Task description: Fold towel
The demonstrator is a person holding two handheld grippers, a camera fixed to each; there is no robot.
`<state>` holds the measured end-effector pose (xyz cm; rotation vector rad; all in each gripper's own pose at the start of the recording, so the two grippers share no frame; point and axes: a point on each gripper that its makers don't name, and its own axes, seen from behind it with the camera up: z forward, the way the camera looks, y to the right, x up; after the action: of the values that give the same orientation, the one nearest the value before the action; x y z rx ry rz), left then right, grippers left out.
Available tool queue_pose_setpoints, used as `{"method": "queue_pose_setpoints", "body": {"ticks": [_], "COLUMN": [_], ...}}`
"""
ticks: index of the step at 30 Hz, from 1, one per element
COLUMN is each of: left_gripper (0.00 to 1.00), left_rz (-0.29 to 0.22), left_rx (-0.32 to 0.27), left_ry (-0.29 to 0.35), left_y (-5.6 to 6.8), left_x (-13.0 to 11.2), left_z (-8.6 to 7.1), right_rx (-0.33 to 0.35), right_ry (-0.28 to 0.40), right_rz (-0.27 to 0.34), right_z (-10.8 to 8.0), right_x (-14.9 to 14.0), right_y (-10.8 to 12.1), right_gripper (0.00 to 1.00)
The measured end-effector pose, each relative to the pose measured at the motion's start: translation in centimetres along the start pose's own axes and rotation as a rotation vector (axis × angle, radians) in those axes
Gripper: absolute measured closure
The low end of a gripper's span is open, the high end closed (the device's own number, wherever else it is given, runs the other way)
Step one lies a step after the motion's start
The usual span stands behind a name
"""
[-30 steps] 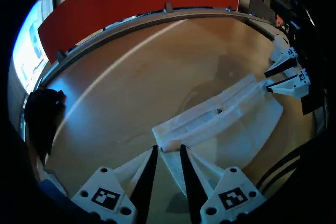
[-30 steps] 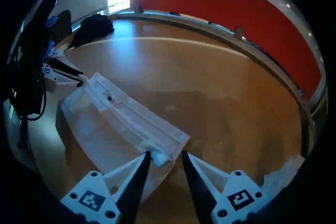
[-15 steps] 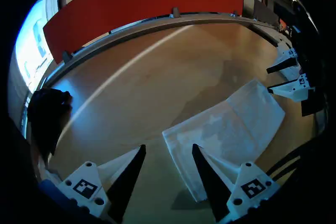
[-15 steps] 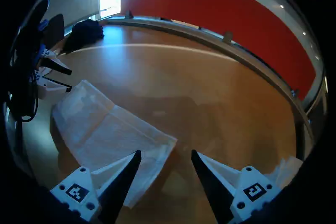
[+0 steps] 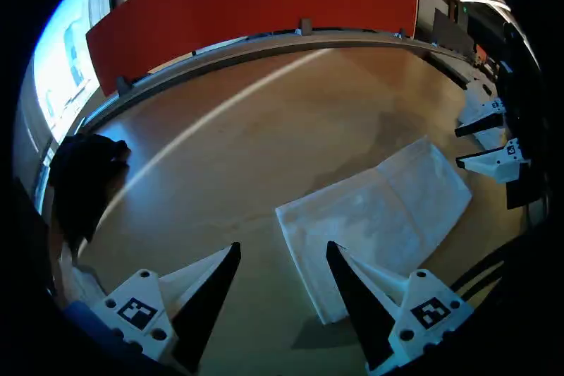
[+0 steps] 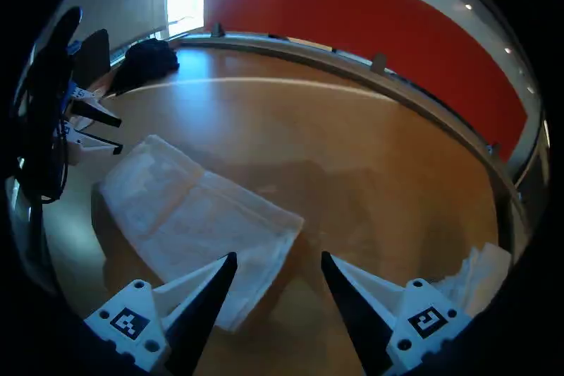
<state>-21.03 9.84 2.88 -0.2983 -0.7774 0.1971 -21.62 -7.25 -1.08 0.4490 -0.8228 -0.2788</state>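
Note:
A white towel (image 5: 374, 217) lies folded flat on the wooden table (image 5: 268, 136). In the left gripper view my left gripper (image 5: 282, 263) stands open just short of the towel's near corner, nothing between its fingers. Farther off at the right edge the right gripper (image 5: 483, 142) is open beside the towel's far end. In the right gripper view the towel (image 6: 194, 217) lies ahead and left, and my right gripper (image 6: 277, 271) is open just above its near edge. The left gripper (image 6: 99, 129) appears small at the far left, open.
A red panel (image 5: 247, 5) stands behind the table's far rim. A black bundle (image 5: 84, 178) sits at the table's left end, also the black bundle (image 6: 144, 62) in the right gripper view. White cloth (image 6: 479, 274) lies at the right near the table edge.
A second ago both grippers were shut on the towel's raised folded edge. They have since let go and opened, and the towel now lies flat; both have drawn back slightly.

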Motion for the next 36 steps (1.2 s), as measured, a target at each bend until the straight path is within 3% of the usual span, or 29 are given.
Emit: {"method": "queue_pose_setpoints", "body": {"ticks": [18,26,36], "left_gripper": [0.11,0.10,0.10], "left_rz": [-0.127,-0.156,-0.182], "left_rx": [0.044,0.065,0.098], "left_ry": [-0.023,-0.025,-0.021], "left_y": [0.8,0.4,-0.5], "left_x": [-6.2,-7.5,-8.7], "left_z": [-4.7,-5.9,-7.7], "right_rx": [-0.008,0.006,0.056], "right_ry": [-0.001,0.000,-0.009], "right_rz": [0.056,0.043,-0.027], "right_z": [-4.2,-4.4,-3.8], "right_x": [-4.1,-4.3,-4.2], "right_y": [-1.4,-1.7,-2.6], "right_gripper": [0.08,0.08,0.08]}}
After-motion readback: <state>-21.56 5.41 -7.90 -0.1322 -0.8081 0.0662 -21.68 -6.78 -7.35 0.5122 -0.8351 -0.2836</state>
